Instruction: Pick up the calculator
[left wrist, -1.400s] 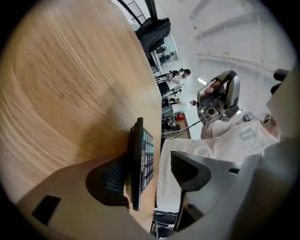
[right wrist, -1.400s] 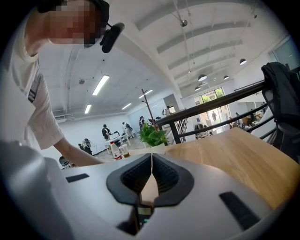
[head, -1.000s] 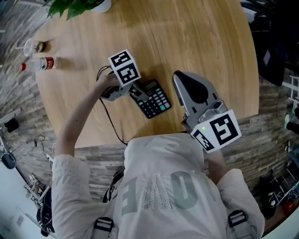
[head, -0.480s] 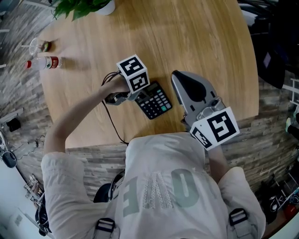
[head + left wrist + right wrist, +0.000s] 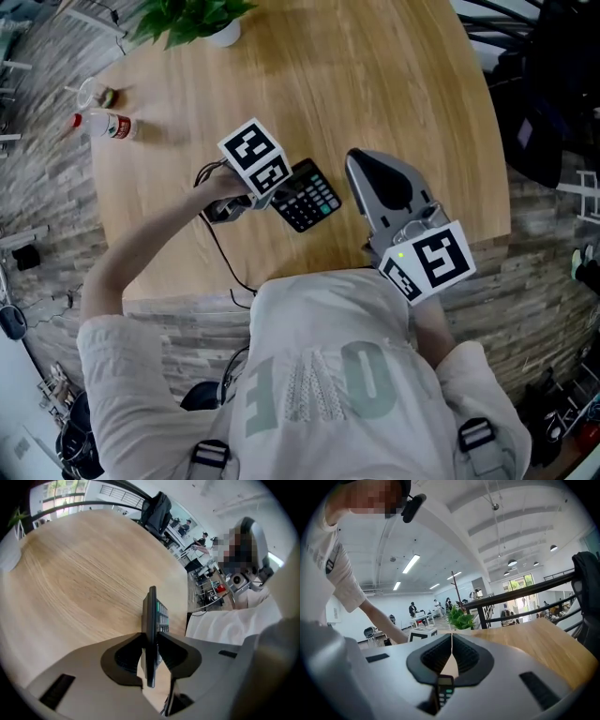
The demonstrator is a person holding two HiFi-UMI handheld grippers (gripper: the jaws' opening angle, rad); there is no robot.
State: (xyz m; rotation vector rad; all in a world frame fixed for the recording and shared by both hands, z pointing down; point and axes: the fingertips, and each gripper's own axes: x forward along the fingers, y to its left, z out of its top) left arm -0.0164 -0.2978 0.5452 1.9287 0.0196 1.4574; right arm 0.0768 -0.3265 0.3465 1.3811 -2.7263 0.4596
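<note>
The black calculator [image 5: 312,194] with grey keys is clamped edge-on between the jaws of my left gripper [image 5: 279,199], tilted up off the round wooden table [image 5: 375,75]. In the left gripper view the calculator [image 5: 151,616] stands upright as a thin dark slab, with both pads of the left gripper [image 5: 150,641] pressed on its sides. My right gripper [image 5: 360,156] hovers just right of it, pointing across the table. Its jaws [image 5: 451,641] are shut tip to tip on nothing, and the calculator [image 5: 444,690] shows below them.
A potted plant [image 5: 192,14] stands at the table's far edge, and a small bottle [image 5: 111,124] lies at the far left. A black cable [image 5: 220,248] trails from the left gripper over the near edge. A dark chair [image 5: 548,103] sits to the right.
The left gripper has closed on the calculator and raised it, tipping it up from lying flat on the table. The right gripper has stayed in nearly the same place.
</note>
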